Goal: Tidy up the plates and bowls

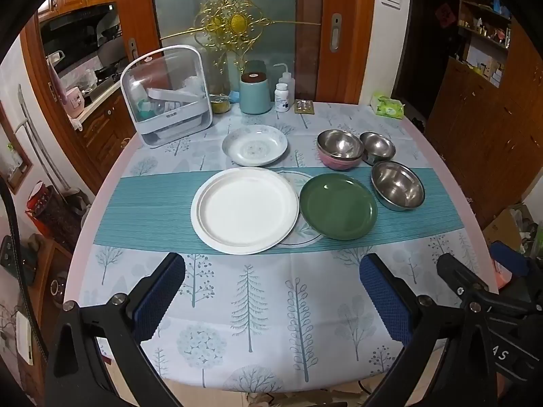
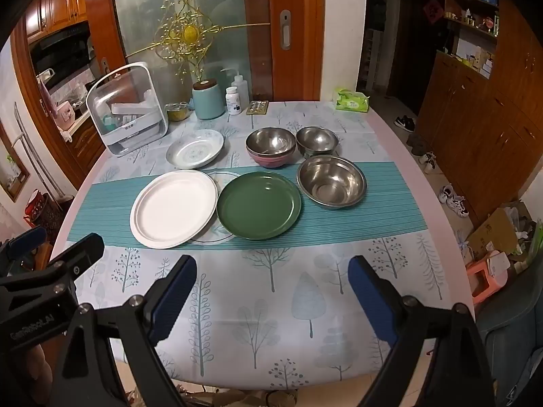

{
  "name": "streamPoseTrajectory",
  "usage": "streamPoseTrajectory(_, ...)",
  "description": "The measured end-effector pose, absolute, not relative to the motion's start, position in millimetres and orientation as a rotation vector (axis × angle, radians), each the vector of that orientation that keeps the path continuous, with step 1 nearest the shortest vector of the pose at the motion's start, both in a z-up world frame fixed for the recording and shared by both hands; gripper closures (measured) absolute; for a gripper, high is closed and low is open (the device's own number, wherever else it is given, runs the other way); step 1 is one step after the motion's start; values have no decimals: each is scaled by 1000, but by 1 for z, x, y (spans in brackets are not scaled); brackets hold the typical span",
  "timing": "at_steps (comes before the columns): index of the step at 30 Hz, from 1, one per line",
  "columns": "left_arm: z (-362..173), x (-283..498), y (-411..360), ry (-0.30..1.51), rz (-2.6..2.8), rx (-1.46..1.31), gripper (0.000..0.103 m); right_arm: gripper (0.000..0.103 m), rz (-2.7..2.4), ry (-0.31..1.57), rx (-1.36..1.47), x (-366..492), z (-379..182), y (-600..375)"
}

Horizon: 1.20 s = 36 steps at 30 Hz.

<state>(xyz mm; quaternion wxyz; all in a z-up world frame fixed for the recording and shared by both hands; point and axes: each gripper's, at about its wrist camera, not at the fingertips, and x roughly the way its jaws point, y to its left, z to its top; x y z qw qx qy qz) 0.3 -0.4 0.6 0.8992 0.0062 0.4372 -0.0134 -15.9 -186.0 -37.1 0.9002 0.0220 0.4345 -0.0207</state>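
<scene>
A large white plate (image 1: 244,208) (image 2: 174,208) and a green plate (image 1: 338,206) (image 2: 259,205) lie side by side on the teal runner. A patterned white dish (image 1: 255,145) (image 2: 194,148) sits behind them. A steel bowl nested in a pink bowl (image 1: 340,149) (image 2: 270,147), a small steel bowl (image 1: 377,147) (image 2: 317,140) and a larger steel bowl (image 1: 397,185) (image 2: 331,181) stand at the right. My left gripper (image 1: 271,271) and right gripper (image 2: 271,271) are open and empty, near the table's front edge, short of the plates.
A clear dish-rack box (image 1: 168,95) (image 2: 127,112) stands at the back left. A blue canister (image 1: 254,91), bottles (image 1: 282,96), a small pot (image 2: 177,111) and a tissue pack (image 2: 352,100) line the far edge. The right gripper (image 1: 488,285) shows in the left wrist view.
</scene>
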Motion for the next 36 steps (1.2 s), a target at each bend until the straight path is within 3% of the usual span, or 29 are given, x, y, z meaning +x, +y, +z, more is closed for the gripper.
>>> streamPoseTrajectory(36, -8, 6, -2, 937, -54, 3, 1, 11, -50, 889, 50, -11, -35, -190)
